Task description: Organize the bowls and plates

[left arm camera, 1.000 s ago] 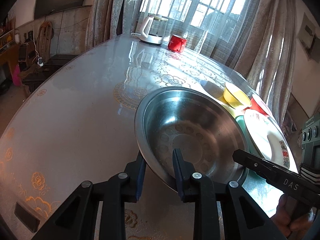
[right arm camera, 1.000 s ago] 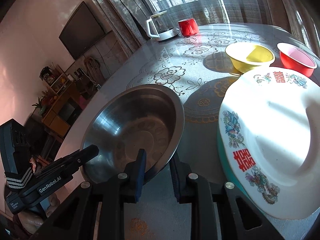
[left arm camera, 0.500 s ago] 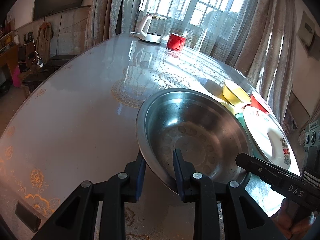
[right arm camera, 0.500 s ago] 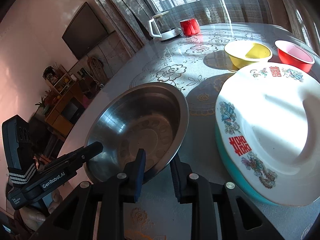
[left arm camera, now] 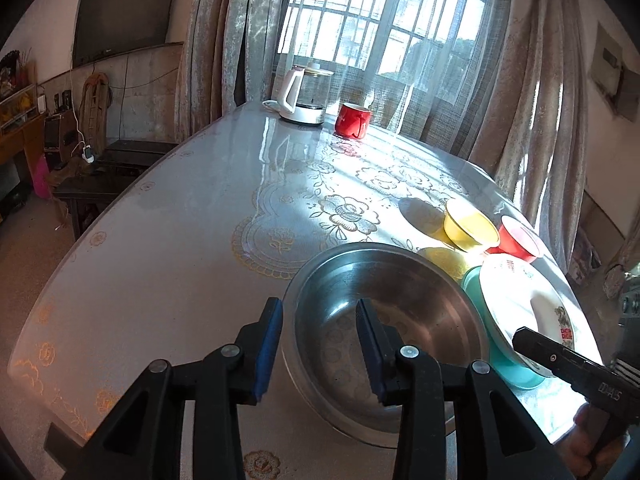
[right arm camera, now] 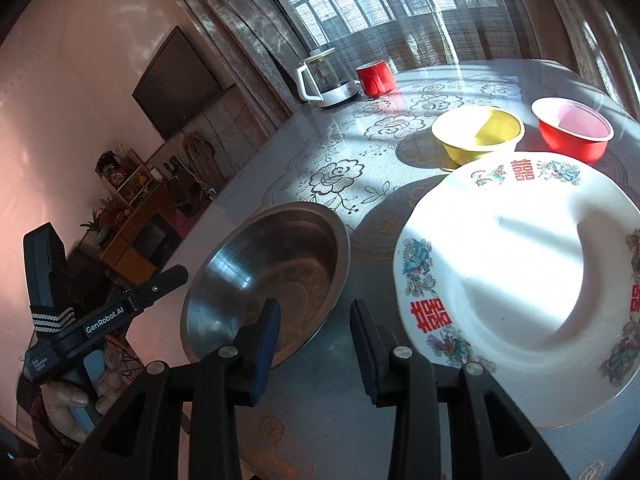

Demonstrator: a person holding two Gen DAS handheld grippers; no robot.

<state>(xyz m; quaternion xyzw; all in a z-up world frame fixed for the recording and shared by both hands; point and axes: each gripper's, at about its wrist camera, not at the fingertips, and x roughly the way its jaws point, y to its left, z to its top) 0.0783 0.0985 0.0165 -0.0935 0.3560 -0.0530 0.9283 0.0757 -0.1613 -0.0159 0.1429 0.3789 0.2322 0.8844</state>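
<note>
Both grippers had released the steel bowl since the earlier frames, where each clamped its near rim; both sets of jaws now stood apart and were opening.

Left to right in the left wrist view: the left gripper straddled the near-left rim of the steel bowl, one blue pad outside the wall and one over the basin, neither pressing on the metal. The bowl sat upright on the table, mouth up; being round, it showed no long axis. Just right of it lay the white plate with red characters, stacked on a teal plate and lying flat. Beyond these stood the yellow bowl and the red bowl, both mouth up, side by side. A kettle and a red mug stood at the far edge, near the window.

In the right wrist view, a hand held the left gripper's handle at the far left. The right gripper had its left pad over the bowl's near-right rim and its right pad over bare tabletop, between bowl and white plate; it gripped nothing. Whether the bowl touched the plate stack could not be determined.
</note>
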